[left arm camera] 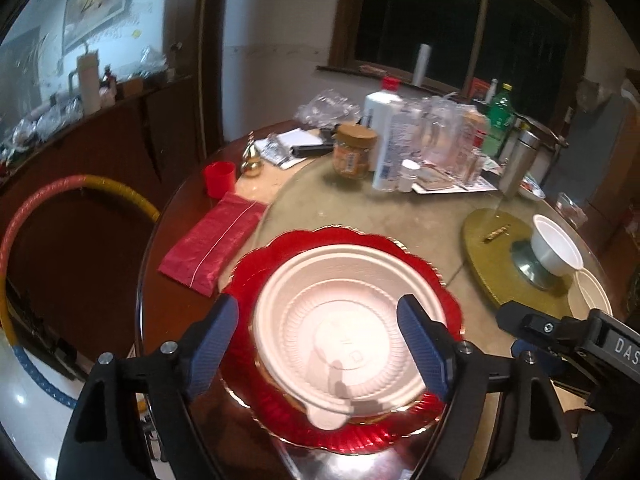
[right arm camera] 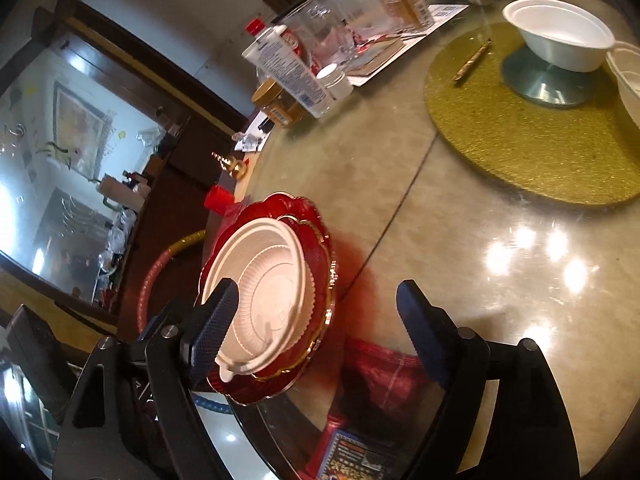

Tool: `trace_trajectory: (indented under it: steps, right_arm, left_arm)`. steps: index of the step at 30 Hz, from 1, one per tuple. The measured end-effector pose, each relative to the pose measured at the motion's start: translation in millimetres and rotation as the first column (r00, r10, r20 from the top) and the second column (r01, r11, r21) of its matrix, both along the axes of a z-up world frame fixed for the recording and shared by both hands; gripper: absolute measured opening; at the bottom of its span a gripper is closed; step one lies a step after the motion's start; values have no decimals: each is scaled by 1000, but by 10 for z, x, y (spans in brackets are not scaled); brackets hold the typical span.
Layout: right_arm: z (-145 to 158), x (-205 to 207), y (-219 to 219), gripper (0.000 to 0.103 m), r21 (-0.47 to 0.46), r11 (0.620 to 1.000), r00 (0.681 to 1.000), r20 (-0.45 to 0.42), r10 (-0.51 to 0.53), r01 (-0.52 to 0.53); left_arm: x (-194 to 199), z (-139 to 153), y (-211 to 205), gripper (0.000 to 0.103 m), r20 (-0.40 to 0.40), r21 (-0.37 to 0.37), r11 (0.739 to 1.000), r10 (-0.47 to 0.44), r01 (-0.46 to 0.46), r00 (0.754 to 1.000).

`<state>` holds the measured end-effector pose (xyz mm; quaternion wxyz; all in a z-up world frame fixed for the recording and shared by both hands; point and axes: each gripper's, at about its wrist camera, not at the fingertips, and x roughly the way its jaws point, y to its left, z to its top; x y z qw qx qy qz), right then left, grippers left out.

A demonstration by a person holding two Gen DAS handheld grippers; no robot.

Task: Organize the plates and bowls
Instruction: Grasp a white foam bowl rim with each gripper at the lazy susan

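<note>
A white ribbed plate [left arm camera: 344, 316] lies on a red scalloped plate [left arm camera: 400, 264] at the near edge of the round table; both show in the right wrist view, the white plate [right arm camera: 264, 296] on the red plate [right arm camera: 316, 248]. My left gripper [left arm camera: 318, 344] is open and empty, hovering over the white plate with its fingers astride it. My right gripper [right arm camera: 316, 332] is open and empty just right of the stack. A white bowl [left arm camera: 556, 246] sits on a metal stand; it also shows in the right wrist view [right arm camera: 560, 38]. Another white plate [left arm camera: 592, 296] lies beside it.
A gold round mat [right arm camera: 520, 128] lies under the stand. Bottles, jars and glasses [left arm camera: 420, 140] crowd the far side of the table. A red cup [left arm camera: 219, 178] and red packet [left arm camera: 212, 244] lie left. A hoop [left arm camera: 24, 240] stands off the table's left.
</note>
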<state>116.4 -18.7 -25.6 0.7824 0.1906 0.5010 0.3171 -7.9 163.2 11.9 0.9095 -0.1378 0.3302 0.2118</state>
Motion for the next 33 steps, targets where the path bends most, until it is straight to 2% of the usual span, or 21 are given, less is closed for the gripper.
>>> trace_trajectory:
  steps: [2,3,5,14,20,23,28,33]
  right_arm:
    - [16,-18,-82,87,6,1000,1000,7,-7,7]
    - [24,-22,-137,95,13,1000,1000,10,-12,12]
    - [40,-18,-231,103,21,999,999,19,-26,25]
    - [42,-2,-747,103,50,993,994,22,-107,106]
    - [163,-138,-1270,103,78,984,985,52,-163,159]
    - [260,-246,-1638,103,106,973,974,68,-214,206]
    - [364,-359,-2277,103,121,938,940,67,-335,326]
    - [362,-457,-2947,103,153,884,892,32,-451,441]
  left_arm:
    - [11,44,-102,82,7,20,1000,-22,22,1000]
    - [21,60,-141,83,9,26,999,-31,31,999]
    - [33,94,-221,83,11,38,998,-45,44,999]
    - [160,157,-599,83,9,72,990,-123,122,992]
    - [323,167,-1003,83,11,40,970,-240,239,971]
    - [458,132,-1306,83,-6,14,944,-331,331,944]
    - [670,81,-1869,83,-36,-57,874,-485,483,874]
    - [886,-2,-2340,83,-57,-159,803,-588,574,807]
